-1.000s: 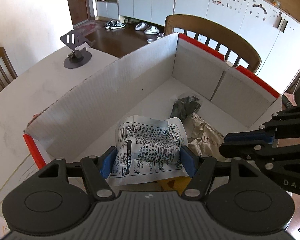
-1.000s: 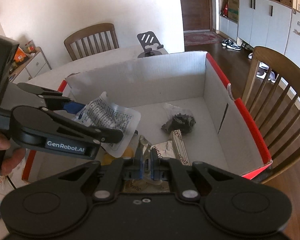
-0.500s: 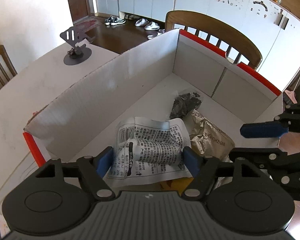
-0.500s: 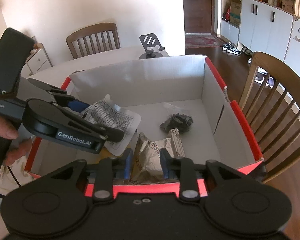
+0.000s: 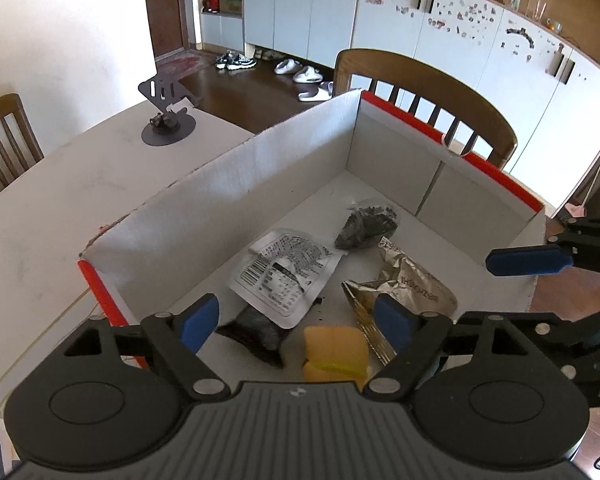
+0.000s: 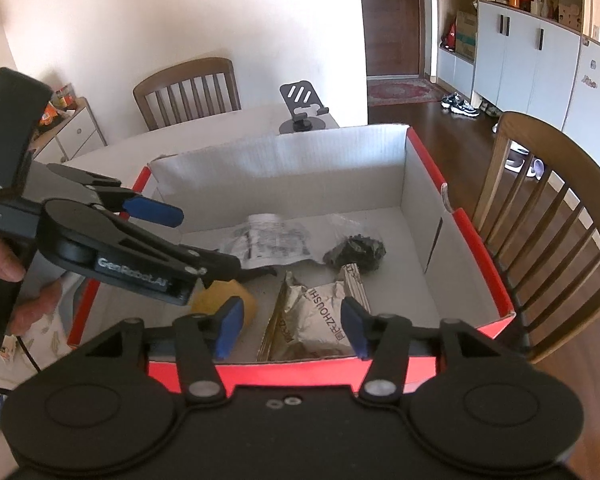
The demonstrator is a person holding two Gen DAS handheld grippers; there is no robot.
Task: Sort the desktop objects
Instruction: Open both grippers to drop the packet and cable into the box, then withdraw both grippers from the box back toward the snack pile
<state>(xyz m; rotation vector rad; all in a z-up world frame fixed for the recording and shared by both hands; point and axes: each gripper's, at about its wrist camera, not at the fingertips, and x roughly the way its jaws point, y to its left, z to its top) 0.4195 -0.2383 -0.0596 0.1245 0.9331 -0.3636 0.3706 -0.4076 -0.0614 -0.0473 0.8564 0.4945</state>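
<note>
- Left hand-held gripper (image 5: 296, 320): jaws opening, nothing between the pads; the printed white packet (image 5: 286, 274) lies flat on the floor of the red box (image 5: 496, 172).
- Right hand-held gripper (image 6: 292, 326): jaws also opening, empty above the foil packet (image 6: 320, 320), which rests in the box by the near wall.
- Let both jaws spread fully, then lift straight up (packets snag easily) clear of the box rim before reaching for anything left on the table (image 5: 60, 196).
</note>
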